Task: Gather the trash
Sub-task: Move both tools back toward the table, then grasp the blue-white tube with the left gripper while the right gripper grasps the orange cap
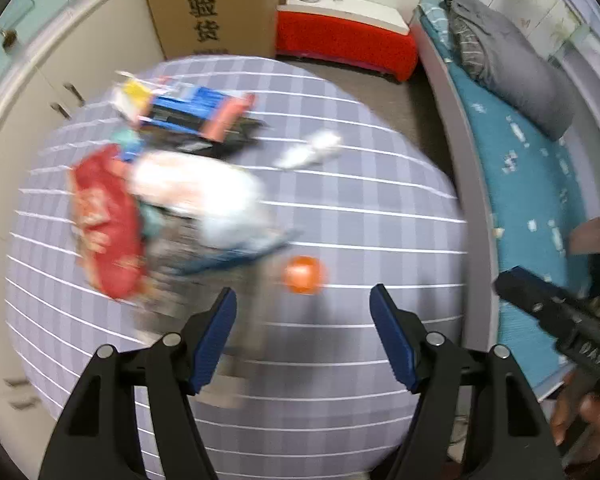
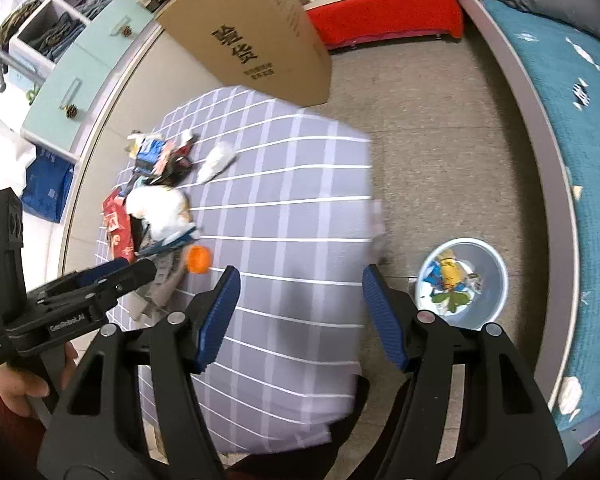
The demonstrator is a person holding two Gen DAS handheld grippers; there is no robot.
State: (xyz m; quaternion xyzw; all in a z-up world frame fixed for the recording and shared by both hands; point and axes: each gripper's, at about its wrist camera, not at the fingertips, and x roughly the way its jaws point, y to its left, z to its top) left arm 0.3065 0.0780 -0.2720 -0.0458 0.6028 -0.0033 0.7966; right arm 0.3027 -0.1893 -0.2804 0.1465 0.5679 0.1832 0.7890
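Grippers: left gripper [image 1: 303,334] and right gripper [image 2: 300,316], both spread wide, nothing between the pads. Orange ball [image 1: 303,275]: on the checked cloth [image 1: 340,216], just ahead of the left gripper, the nearer one. Wrapper pile [image 1: 148,200]: beyond, leftward. Bin [image 2: 494,276]: on the floor, right of the cloth.

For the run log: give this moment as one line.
left gripper open, empty | right gripper open, empty | trash pile on table | bin on floor
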